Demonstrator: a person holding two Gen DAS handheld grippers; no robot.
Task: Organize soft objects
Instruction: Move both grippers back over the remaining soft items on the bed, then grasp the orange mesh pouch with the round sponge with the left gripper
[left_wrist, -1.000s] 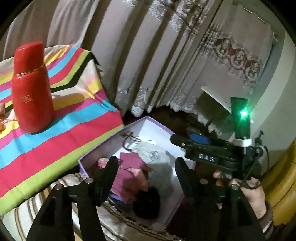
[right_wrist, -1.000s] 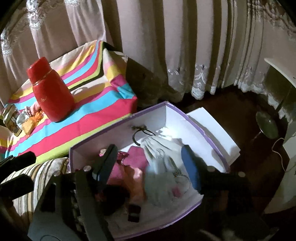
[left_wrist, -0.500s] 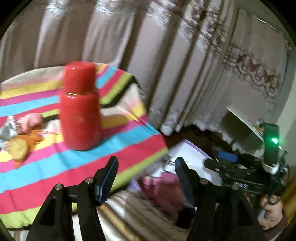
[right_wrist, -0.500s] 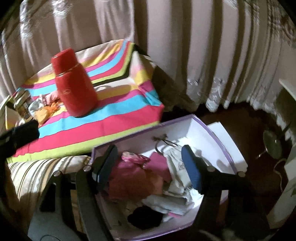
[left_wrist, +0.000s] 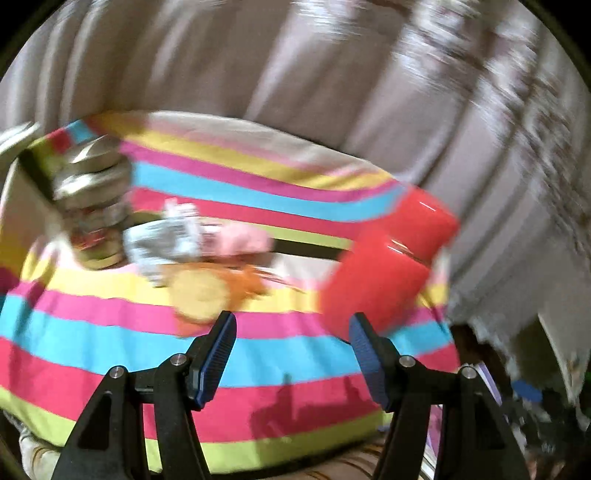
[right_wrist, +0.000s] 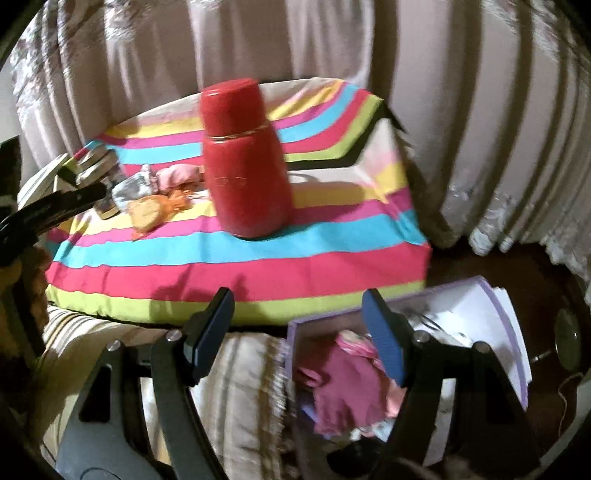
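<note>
You are heading for the next soft thing, and both tools are empty. The left gripper (left_wrist: 291, 334) is showing its fingers (left_wrist: 218, 352) standing wide with only the striped cloth (left_wrist: 110, 339) between them; the right gripper (right_wrist: 297, 317) is likewise wide apart and holding nothing.

What seems to be waiting for you is the small cluster on the striped worktop: a pink soft piece (right_wrist: 179, 175), a grey crumpled piece (right_wrist: 135, 186) touching it, and a yellow-orange piece (right_wrist: 147, 212) just in front. The left view is badly smeared, so I cannot tell exactly what each one is. The purple box (right_wrist: 515, 345) sits below the worktop's corner, beside the right gripper, and is already holding pink clothing (right_wrist: 341, 387).

Some advice, as my own judgement:
- Be slowing the left gripper so the view is settling before you commit.
- Be picking one piece only; the three are lying close enough to drag each other.
- Be keeping clear of the red flask (right_wrist: 243, 166) standing just beside the cluster, since a sideways brush could be tipping it.
- Be pressing down into the cloth lightly, so the fingers are gathering fabric of the piece, not the tablecloth.
</note>
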